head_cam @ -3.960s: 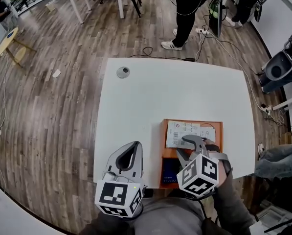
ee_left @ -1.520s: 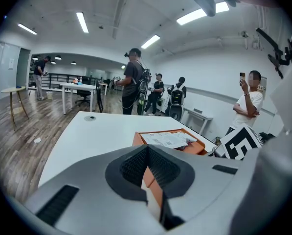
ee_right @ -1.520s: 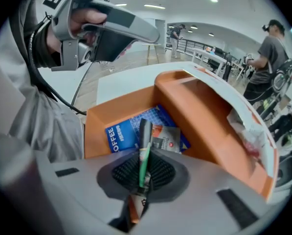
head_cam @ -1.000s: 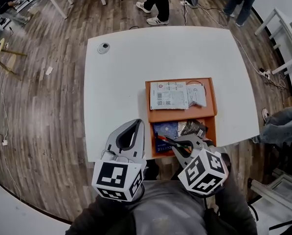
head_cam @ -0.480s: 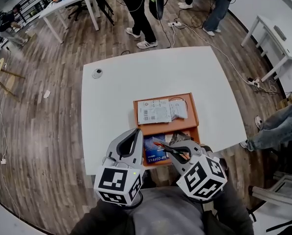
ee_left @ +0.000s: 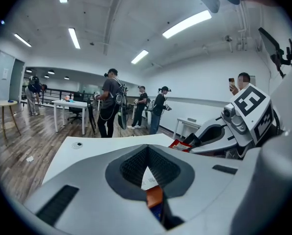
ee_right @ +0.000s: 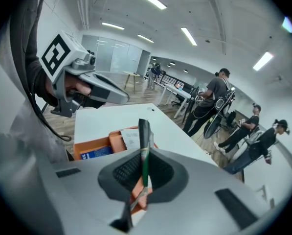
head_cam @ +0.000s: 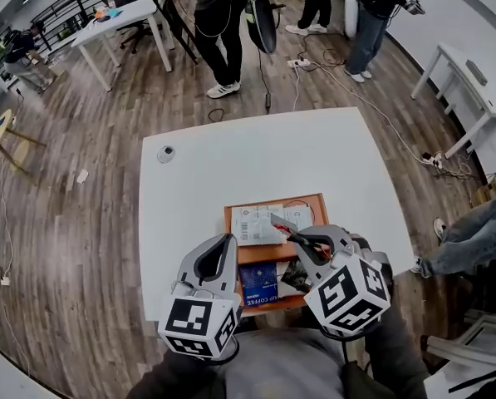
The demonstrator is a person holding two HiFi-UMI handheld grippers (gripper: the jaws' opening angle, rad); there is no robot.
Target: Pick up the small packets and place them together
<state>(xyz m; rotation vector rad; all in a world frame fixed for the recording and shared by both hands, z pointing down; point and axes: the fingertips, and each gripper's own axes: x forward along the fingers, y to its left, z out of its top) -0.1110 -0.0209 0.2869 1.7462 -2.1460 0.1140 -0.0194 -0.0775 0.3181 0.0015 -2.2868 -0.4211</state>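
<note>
Now R hand-held gripper [head_cam: 294,238] pinches small packet [head_cam: 282,224] over orange tray [head_cam: 316,198].

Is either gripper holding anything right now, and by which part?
The right gripper pinches a small packet by one end, the rest sticking out past the jaws. The left gripper holds nothing.

Right hand-held gripper [head_cam: 295,238], tilted down, pinches a packet [ee_right: 144,143]; left hand-held gripper [head_cam: 228,239] beside it, jaws together.
</note>
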